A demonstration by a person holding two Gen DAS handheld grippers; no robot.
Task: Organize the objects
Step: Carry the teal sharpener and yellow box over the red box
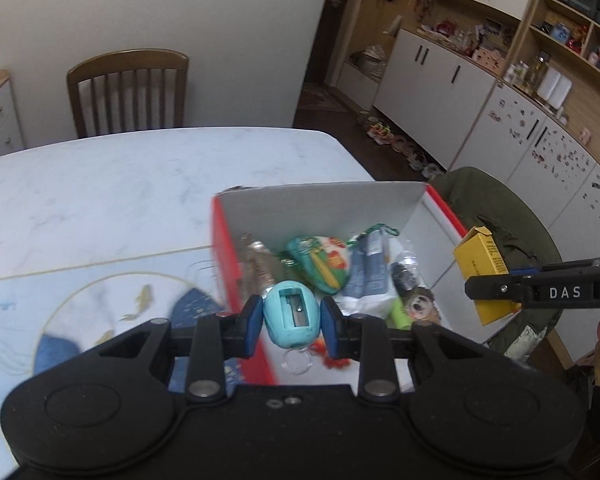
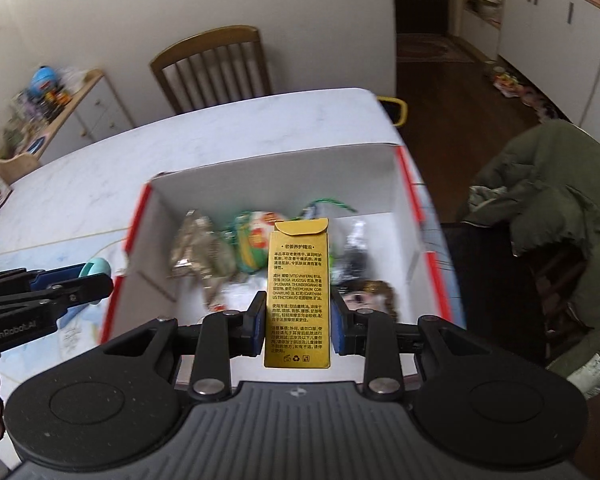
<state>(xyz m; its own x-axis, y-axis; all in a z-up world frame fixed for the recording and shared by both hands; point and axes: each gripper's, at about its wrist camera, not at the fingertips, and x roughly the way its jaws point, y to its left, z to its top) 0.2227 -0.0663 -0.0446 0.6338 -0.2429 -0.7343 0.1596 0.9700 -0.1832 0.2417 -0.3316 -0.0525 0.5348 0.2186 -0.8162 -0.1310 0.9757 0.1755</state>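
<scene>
Clamping sharpener and yellow carton, both tongs overhang marble table beside cabinets.

Dim indoor light, motion blur, fisheye bending

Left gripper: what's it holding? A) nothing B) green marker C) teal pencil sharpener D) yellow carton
C: in the left wrist view the left gripper is shut on a teal pencil sharpener above the near edge of the red box; the yellow carton is in the right gripper.
</scene>
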